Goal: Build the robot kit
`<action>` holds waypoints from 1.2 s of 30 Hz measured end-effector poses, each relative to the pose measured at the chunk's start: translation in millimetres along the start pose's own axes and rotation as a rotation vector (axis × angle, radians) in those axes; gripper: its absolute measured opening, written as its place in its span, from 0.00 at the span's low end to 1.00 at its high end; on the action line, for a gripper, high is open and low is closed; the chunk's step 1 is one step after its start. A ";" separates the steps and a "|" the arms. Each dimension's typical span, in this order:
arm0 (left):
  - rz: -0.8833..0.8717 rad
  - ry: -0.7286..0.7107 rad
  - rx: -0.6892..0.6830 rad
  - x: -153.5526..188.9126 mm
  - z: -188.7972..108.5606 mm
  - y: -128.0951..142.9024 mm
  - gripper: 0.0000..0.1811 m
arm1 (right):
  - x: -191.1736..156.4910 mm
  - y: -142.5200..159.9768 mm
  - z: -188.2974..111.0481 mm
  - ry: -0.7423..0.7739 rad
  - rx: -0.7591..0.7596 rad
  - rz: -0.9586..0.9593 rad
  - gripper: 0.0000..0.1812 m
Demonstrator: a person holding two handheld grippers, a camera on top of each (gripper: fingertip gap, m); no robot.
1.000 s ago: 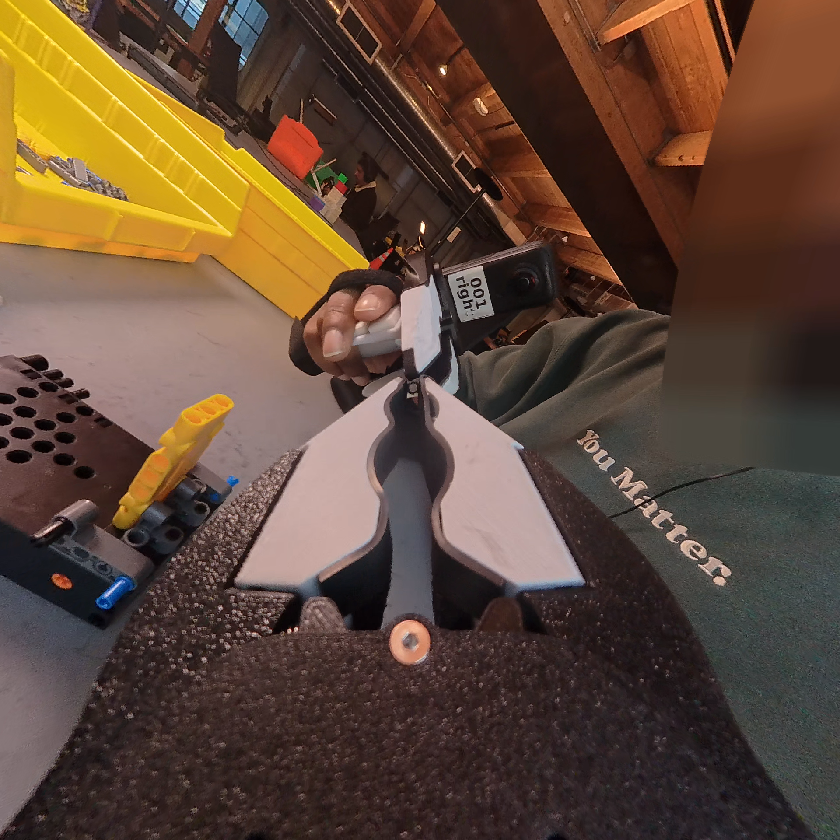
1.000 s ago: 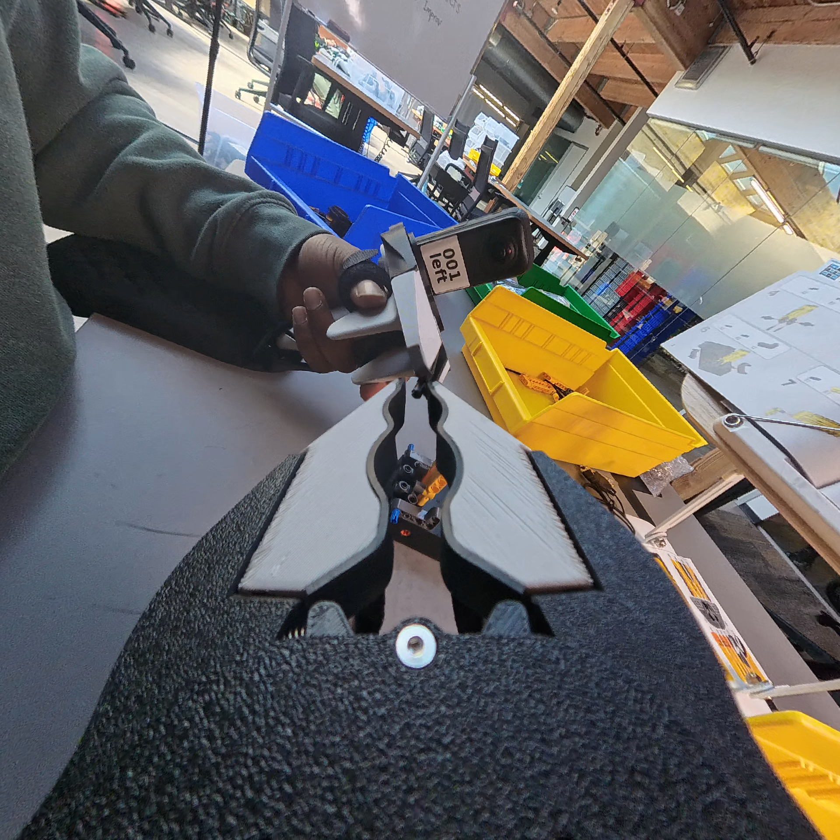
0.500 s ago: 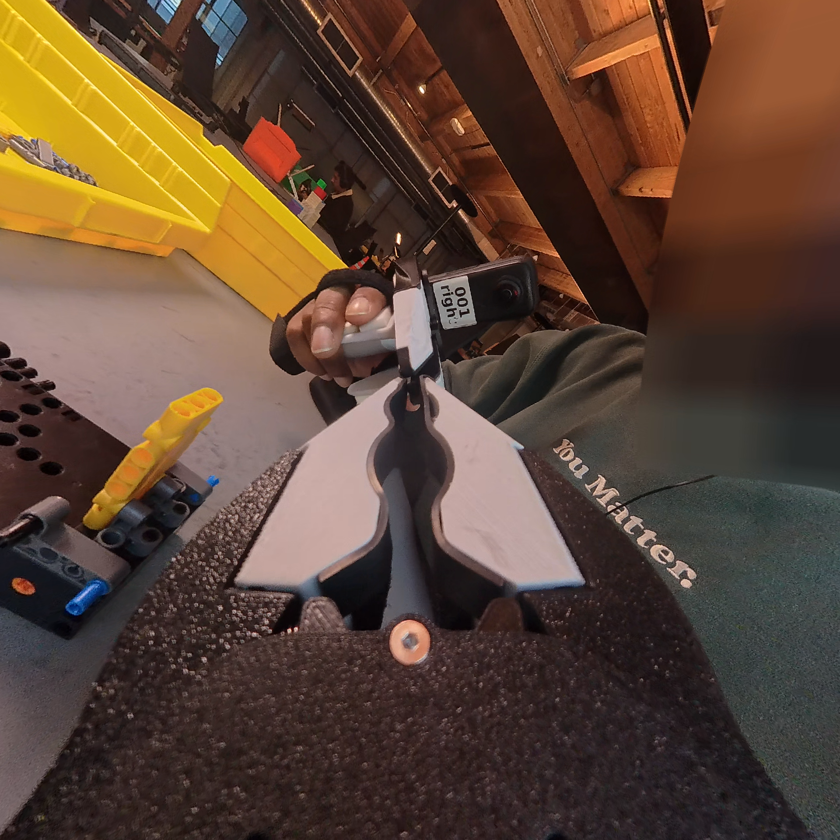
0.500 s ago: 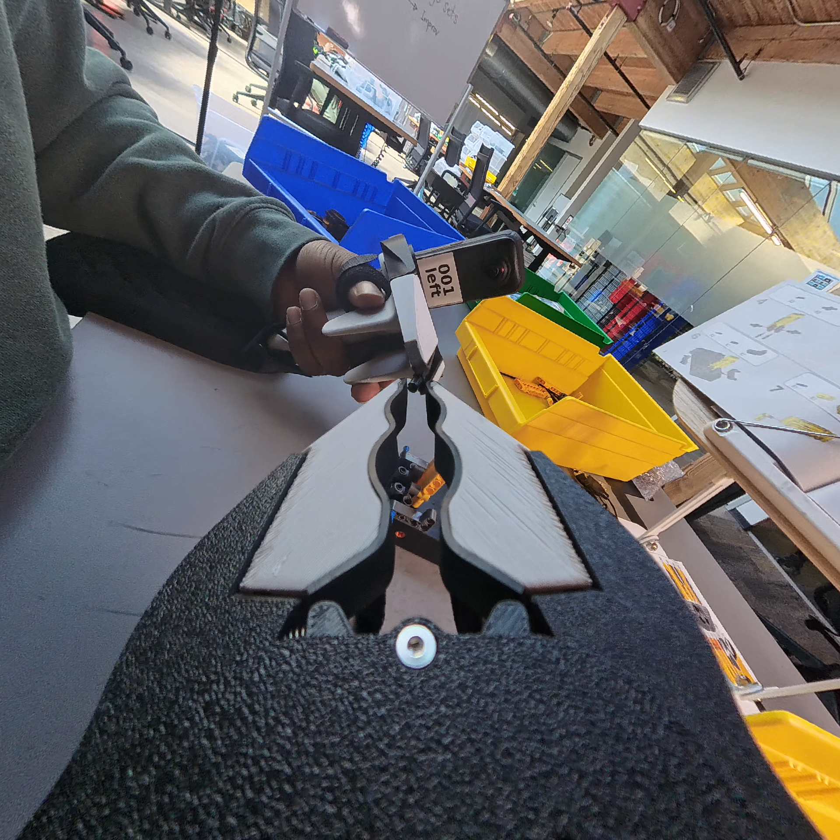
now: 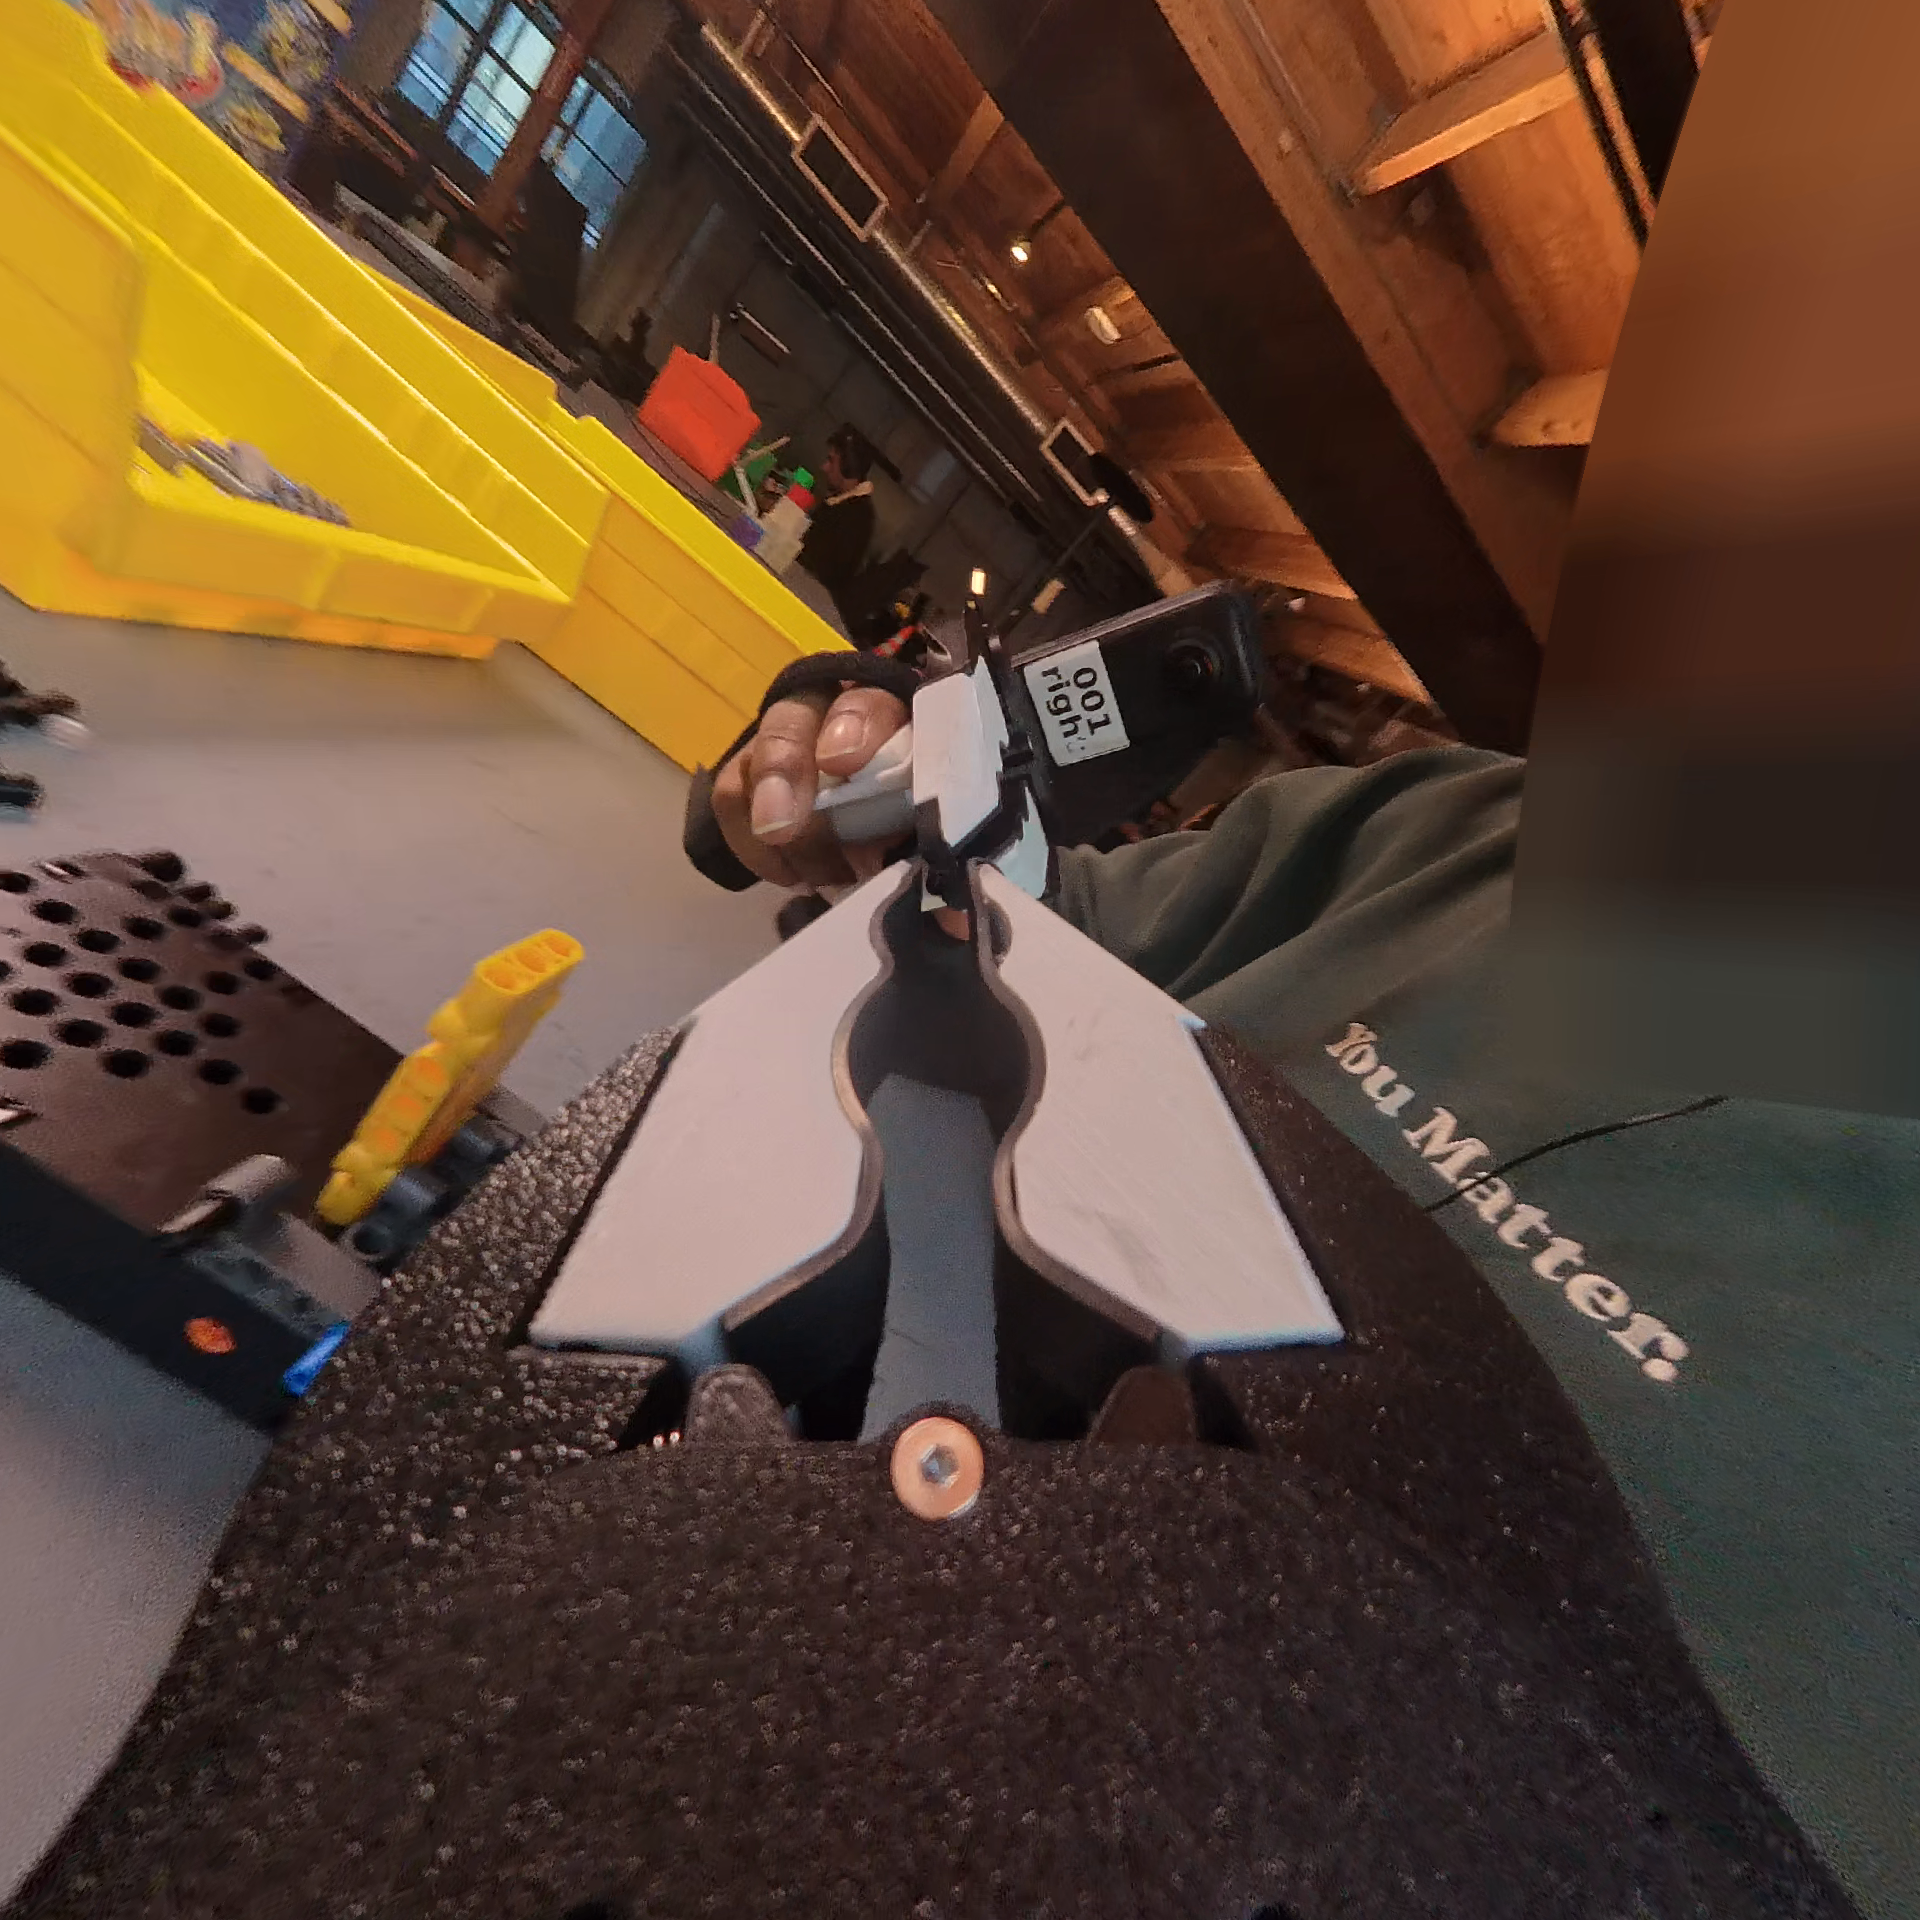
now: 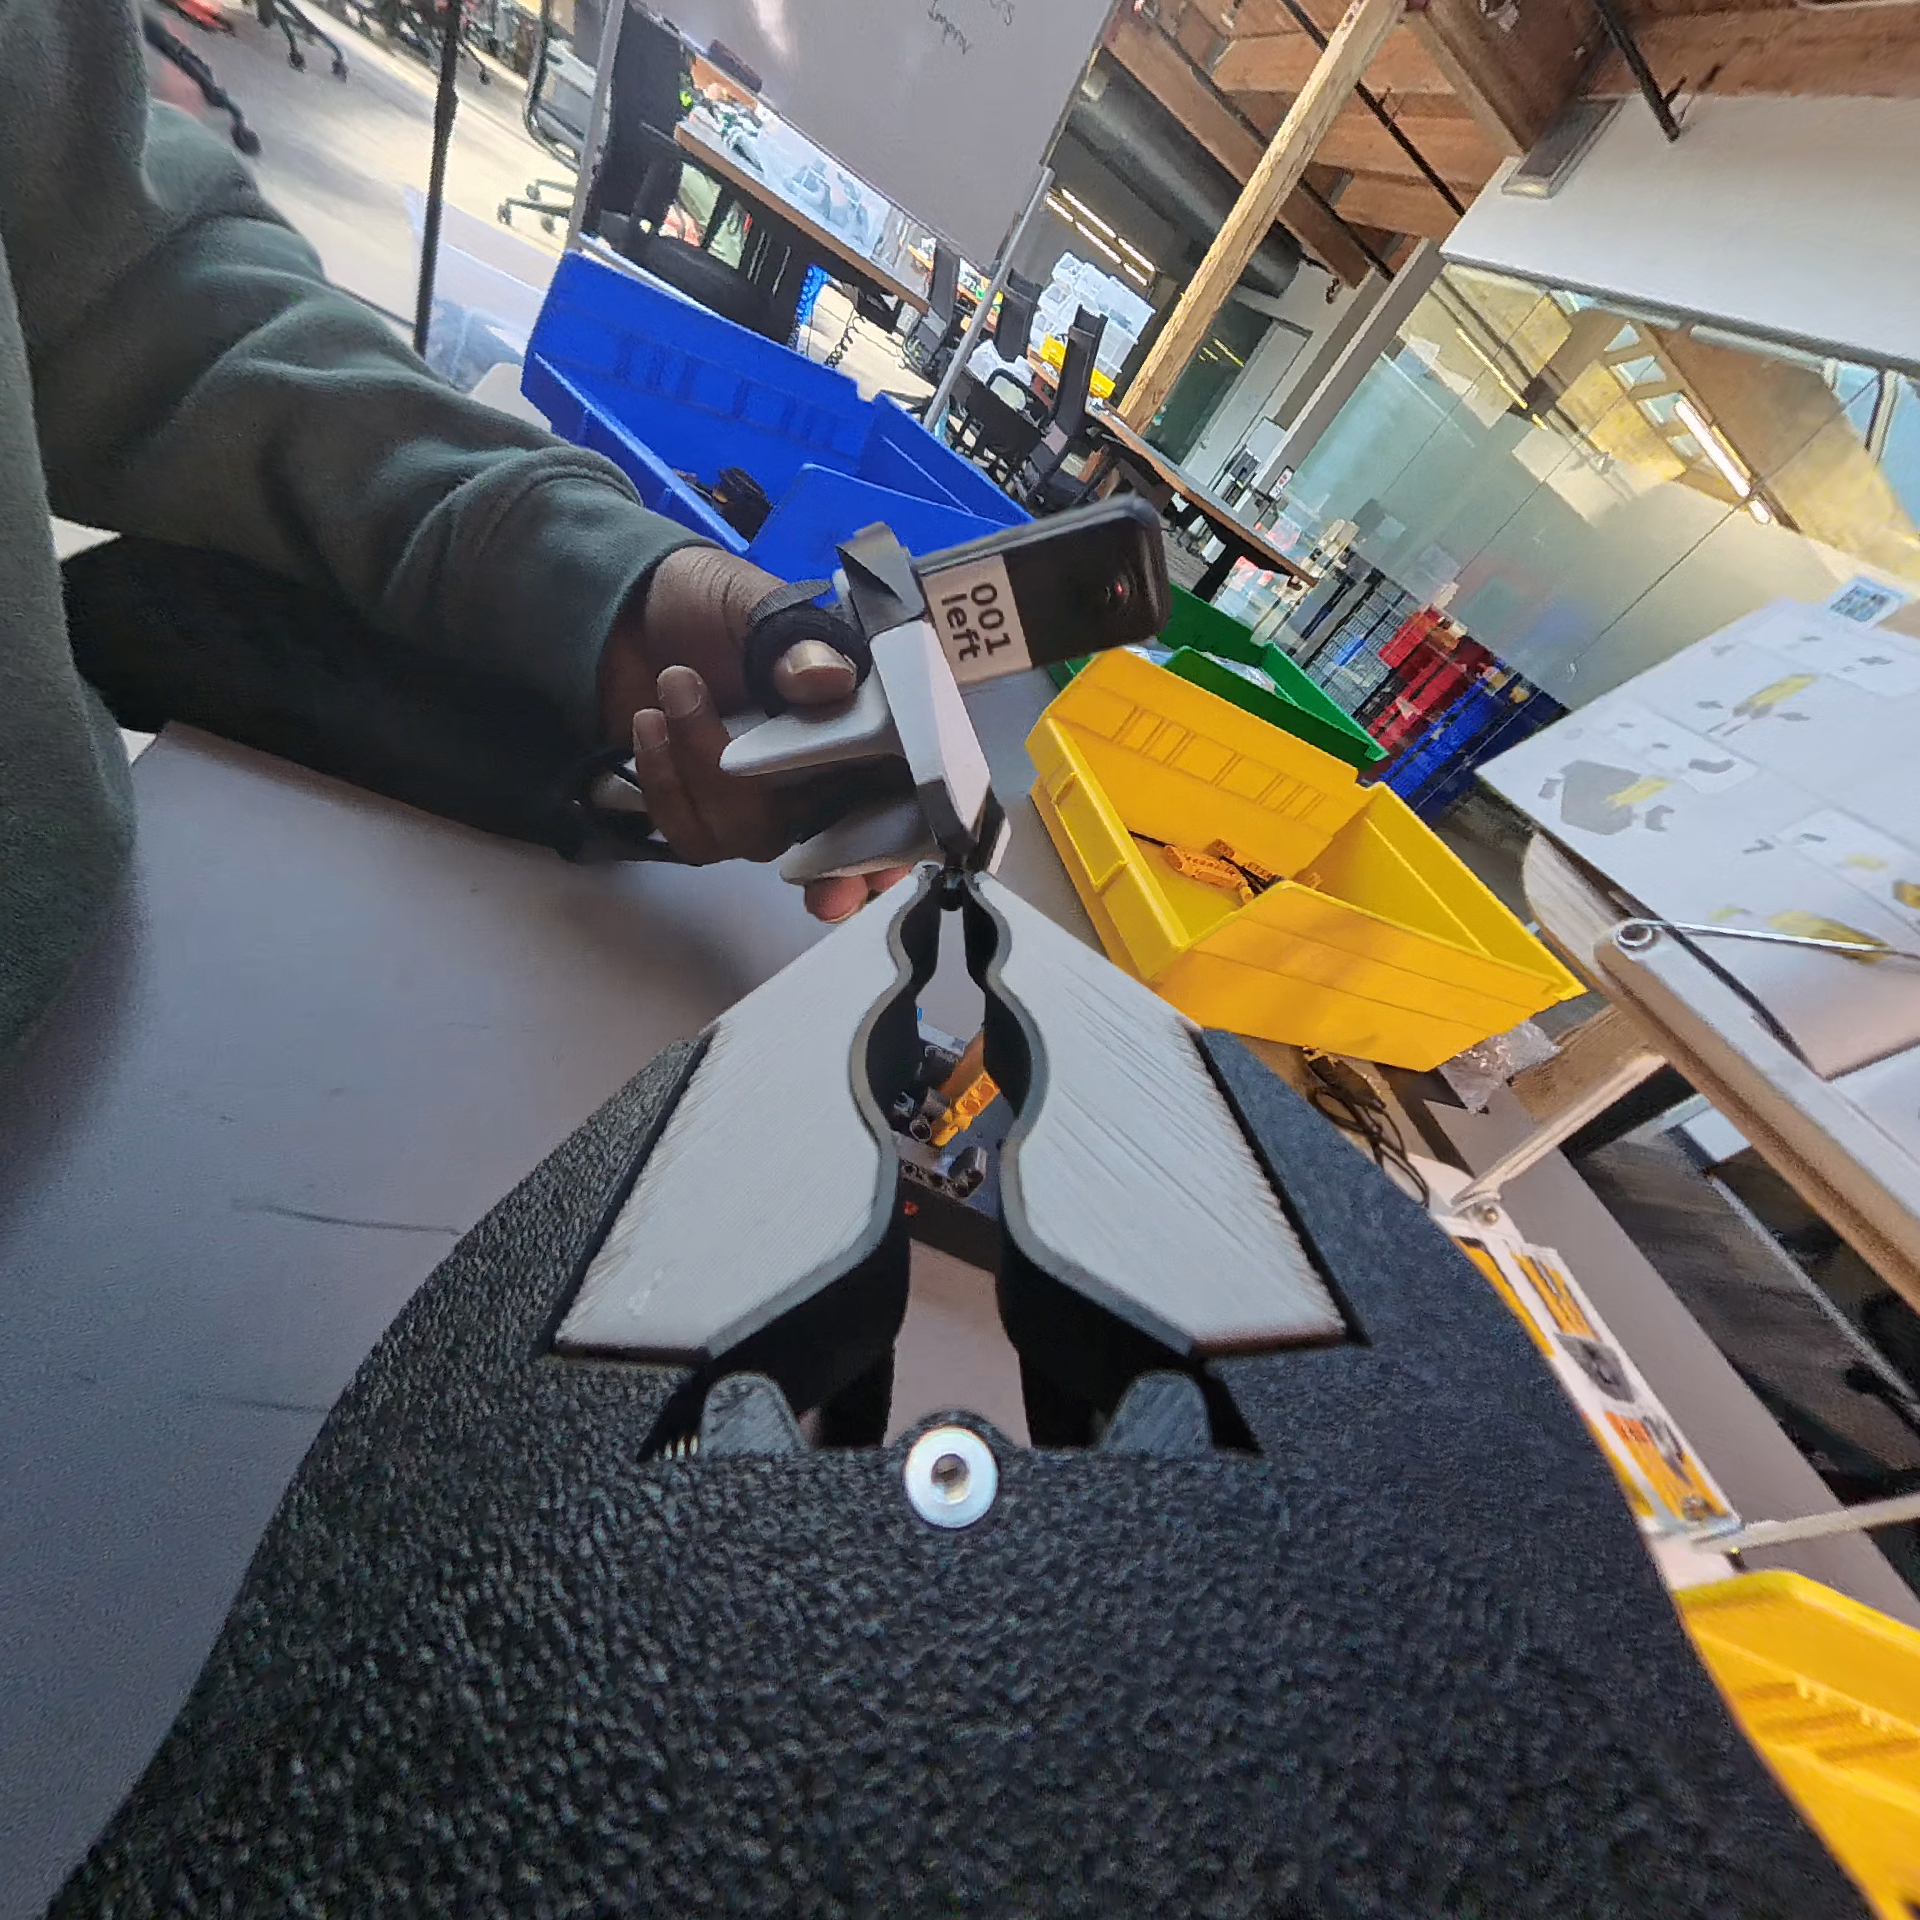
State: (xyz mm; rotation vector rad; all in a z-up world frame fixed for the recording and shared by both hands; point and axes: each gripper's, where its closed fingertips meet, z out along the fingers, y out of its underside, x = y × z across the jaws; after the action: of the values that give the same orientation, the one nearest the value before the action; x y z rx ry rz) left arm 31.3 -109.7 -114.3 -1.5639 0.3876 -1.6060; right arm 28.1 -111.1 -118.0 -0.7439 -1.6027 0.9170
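My two grippers meet tip to tip above the grey table. In the left wrist view my left gripper (image 5: 943, 891) is shut on a small black piece, with the hand-held right gripper (image 5: 966, 769) right behind it. In the right wrist view my right gripper (image 6: 951, 883) is shut on the same kind of small black piece (image 6: 950, 878), touching the left gripper (image 6: 935, 748). A black perforated brick model (image 5: 135, 1029) with a yellow beam (image 5: 457, 1070) lies on the table to the left. It also shows between my right gripper's fingers (image 6: 951, 1127).
Yellow bins (image 5: 343, 488) stand along the far left. In the right wrist view there are a blue bin (image 6: 717, 416), a green bin (image 6: 1257, 665), a yellow bin with parts (image 6: 1340, 935) and another yellow bin (image 6: 1829, 1725). An instruction sheet on a stand (image 6: 1725, 758) is at the right. A green sleeve (image 6: 312, 447) crosses the table. Left and right tips are no more than a few centimetres apart.
Both grippers stay tip to tip. The left gripper has tilted and shifted, so the brick model sits lower and more to the left in its view. The bins have shifted.
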 end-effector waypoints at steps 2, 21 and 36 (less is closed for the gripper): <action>0.136 -0.106 -0.007 -8.2 -9.8 -10.6 0.09 | 13.3 9.2 -6.2 0.002 -0.011 0.081 0.02; 0.669 -0.371 -1.011 -106.3 -17.3 34.9 0.07 | 13.3 79.2 -16.6 -0.086 -0.197 0.285 0.02; 0.600 -0.402 -0.925 -111.9 -5.4 34.2 0.07 | 12.4 85.7 -16.8 -0.091 -0.232 0.297 0.02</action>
State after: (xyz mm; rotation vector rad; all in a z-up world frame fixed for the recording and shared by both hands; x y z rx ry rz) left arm 23.3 -50.2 -214.8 -2.0840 1.3493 -0.6117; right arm 42.2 -54.3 -184.1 -1.1392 -1.7262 0.9965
